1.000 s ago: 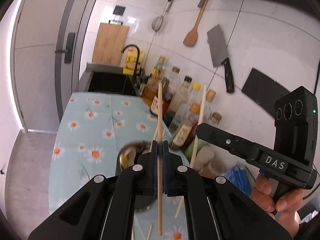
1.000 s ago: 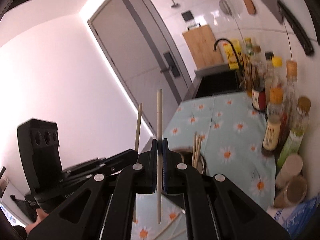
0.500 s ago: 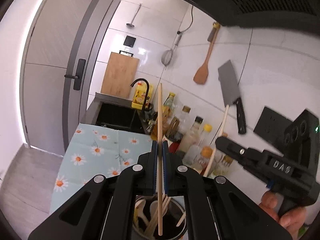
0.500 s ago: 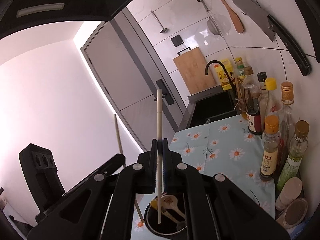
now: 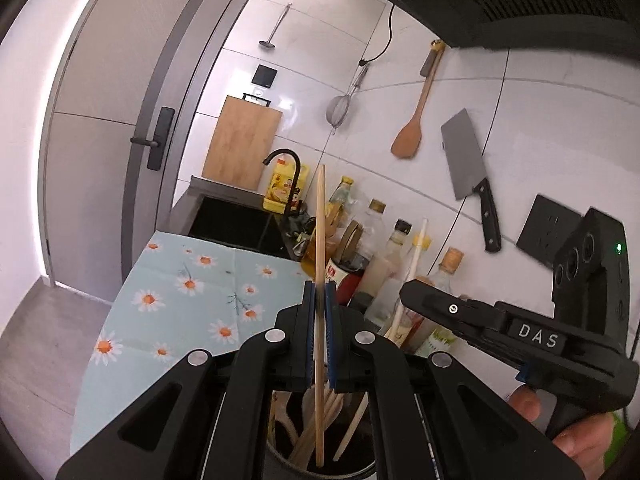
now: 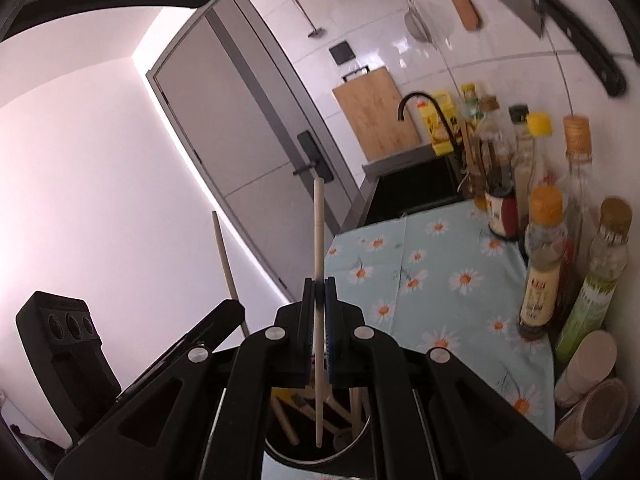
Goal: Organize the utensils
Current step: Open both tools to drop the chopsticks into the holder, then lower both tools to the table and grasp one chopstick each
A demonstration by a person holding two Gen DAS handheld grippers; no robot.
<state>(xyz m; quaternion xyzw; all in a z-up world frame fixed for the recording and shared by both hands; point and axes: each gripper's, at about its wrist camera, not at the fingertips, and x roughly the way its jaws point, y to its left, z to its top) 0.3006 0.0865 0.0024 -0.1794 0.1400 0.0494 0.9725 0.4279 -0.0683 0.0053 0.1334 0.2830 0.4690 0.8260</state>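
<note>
- Chopsticks are held upright, one per gripper: the left gripper (image 5: 319,300) has its jaws clamped on a wooden chopstick (image 5: 320,216).
- The right gripper (image 6: 319,288) has its jaws clamped on a pale chopstick (image 6: 318,232).
- Both lower tips hang inside the round utensil holder (image 6: 276,450) on the daisy-print table (image 5: 176,292), among other utensils.

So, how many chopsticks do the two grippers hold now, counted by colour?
Light brown chopstick, in the left gripper: 1
Pale cream chopstick, in the right gripper: 1
Total: 2
</note>
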